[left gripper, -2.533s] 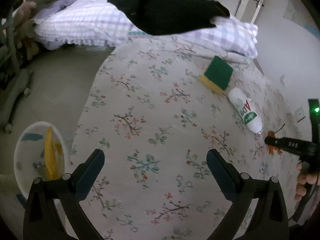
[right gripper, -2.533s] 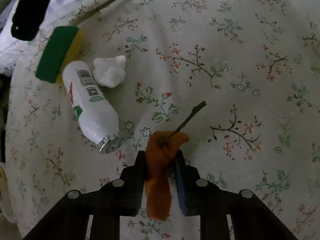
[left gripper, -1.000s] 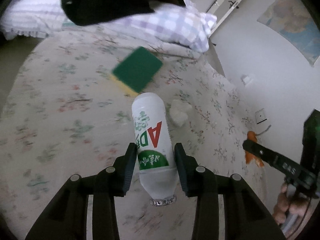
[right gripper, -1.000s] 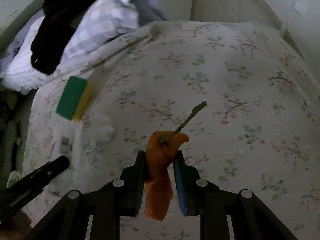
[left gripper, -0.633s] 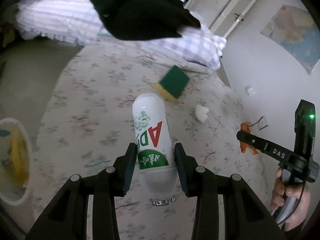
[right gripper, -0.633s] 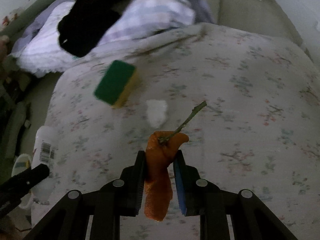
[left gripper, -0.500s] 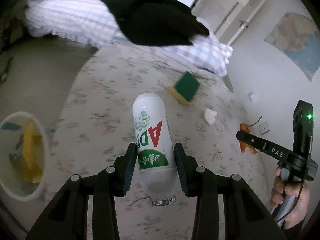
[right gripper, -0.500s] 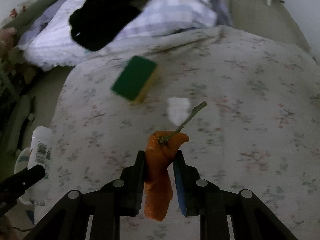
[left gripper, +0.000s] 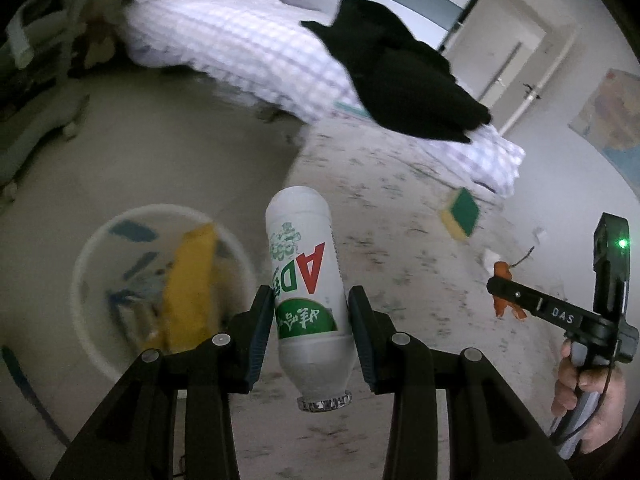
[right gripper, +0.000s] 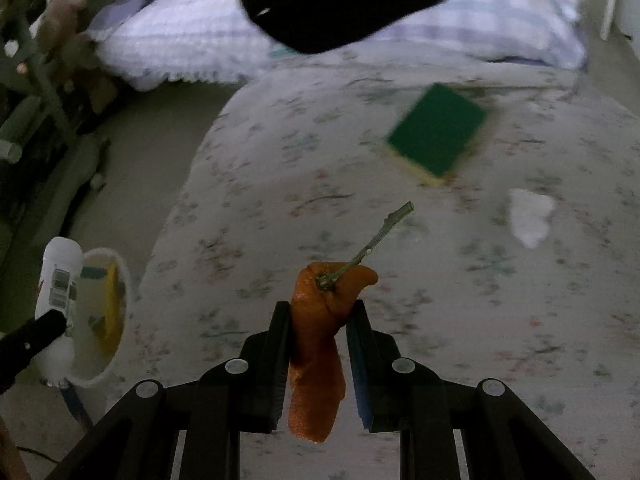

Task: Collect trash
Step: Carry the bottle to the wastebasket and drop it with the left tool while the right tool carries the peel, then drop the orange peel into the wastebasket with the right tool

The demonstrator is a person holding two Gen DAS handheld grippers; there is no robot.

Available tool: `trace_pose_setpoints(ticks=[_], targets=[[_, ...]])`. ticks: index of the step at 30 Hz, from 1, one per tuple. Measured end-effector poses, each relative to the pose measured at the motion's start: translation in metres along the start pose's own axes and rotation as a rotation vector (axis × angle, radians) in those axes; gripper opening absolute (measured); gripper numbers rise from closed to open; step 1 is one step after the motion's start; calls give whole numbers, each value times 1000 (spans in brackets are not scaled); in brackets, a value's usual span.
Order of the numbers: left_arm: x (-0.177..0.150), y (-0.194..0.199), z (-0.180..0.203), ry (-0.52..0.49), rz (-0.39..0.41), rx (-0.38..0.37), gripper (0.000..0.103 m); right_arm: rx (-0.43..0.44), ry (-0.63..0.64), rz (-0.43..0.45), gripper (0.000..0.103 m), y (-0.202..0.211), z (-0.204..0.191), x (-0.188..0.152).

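While left claw (left gripper: 311,322) grips bottle (left gripper: 306,276), beside bin (left gripper: 86,260)

Dim bedroom here, grey floor (left gripper: 168,152) running beside a bed in floral sheet (right gripper: 360,216), a checked lilac quilt (left gripper: 248,48) heaped at its head under a black garment (left gripper: 400,80), pale wall (left gripper: 560,160) carrying a map poster (left gripper: 612,116) and a door (left gripper: 496,56) behind.

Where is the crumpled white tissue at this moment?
In the right wrist view the crumpled white tissue lies on the floral bedspread, at right, just below the green sponge.
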State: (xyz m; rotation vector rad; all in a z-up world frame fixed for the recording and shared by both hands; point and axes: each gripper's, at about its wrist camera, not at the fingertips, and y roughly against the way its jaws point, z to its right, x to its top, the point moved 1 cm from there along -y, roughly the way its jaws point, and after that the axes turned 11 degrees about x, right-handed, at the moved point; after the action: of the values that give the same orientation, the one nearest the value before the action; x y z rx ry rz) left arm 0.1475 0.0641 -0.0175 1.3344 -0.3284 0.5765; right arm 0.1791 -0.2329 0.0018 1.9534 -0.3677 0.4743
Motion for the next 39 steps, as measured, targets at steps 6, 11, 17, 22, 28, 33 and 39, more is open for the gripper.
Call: trace_pose_setpoints(ticks=[6, 11, 17, 22, 28, 33, 39], targets=[[-2, -5, -43, 30, -10, 62, 41, 25, 58, -41, 25, -31, -42, -3], [-3, -15, -68, 51, -29, 111, 41, 53, 82, -73, 25, -56, -73, -7], [-2, -26, -88, 74, -50, 143, 41, 87, 115, -104, 25, -80, -108, -15], [-3, -28, -109, 121, -94, 239, 83, 107, 146, -121, 25, -96, -127, -19], [-3, -14, -121, 116, -80, 310, 88, 132, 162, -145, 25, -115, -143, -20], [-4, -10, -127, 119, -82, 320, 88, 162, 181, -175, 25, -133, -159, -27], [-6, -4, -137, 122, -73, 336, 88, 191, 211, -193, 27, -147, -174, -31]])
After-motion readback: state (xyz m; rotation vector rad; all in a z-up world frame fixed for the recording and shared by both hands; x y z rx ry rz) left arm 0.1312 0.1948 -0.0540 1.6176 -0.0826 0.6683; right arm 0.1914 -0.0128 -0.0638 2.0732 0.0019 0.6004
